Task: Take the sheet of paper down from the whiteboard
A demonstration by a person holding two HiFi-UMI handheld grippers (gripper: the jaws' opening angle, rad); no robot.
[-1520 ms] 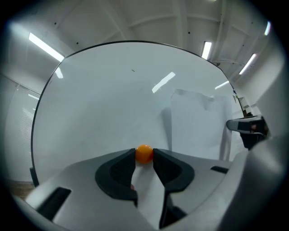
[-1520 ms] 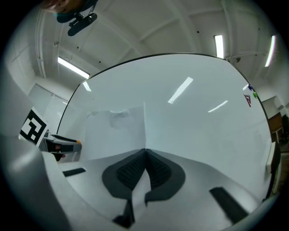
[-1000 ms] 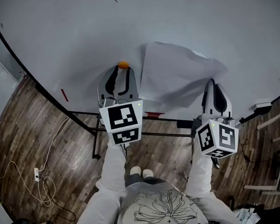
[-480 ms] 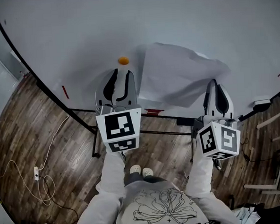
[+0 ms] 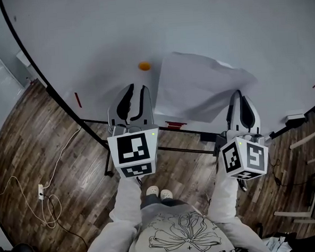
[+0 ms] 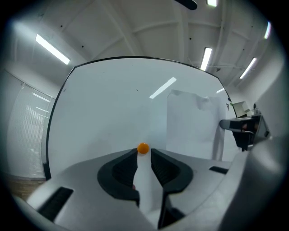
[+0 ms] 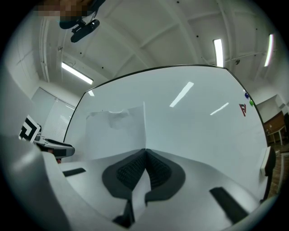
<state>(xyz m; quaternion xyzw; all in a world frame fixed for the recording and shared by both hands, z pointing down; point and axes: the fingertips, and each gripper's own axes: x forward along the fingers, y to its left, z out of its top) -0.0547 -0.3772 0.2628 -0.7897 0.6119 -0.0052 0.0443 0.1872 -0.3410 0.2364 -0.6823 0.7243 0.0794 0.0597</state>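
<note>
While both my arms reach out roughly level at the whiteboard (image 5: 88, 36), my right gripper (image 5: 239, 95) is pinched tight on the right edge of the sheet of paper (image 5: 197, 85), which sits creased against the board. My left gripper (image 5: 135, 91) has its jaws apart, just been closing, nothing between them. An orange magnet (image 5: 144, 66) is on the board ahead. Wood floor (image 5: 58, 155) below, strip lights (image 6: 206, 58) overhead.

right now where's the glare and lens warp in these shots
Head view: the whiteboard edge bows into a curve, and the paper throws a soft shadow. Left gripper view: a ceiling-light streak glares on the whiteboard, and the corners are vignetted dark. Right gripper view: two similar streaks, and the same dark rounded corners.
</note>
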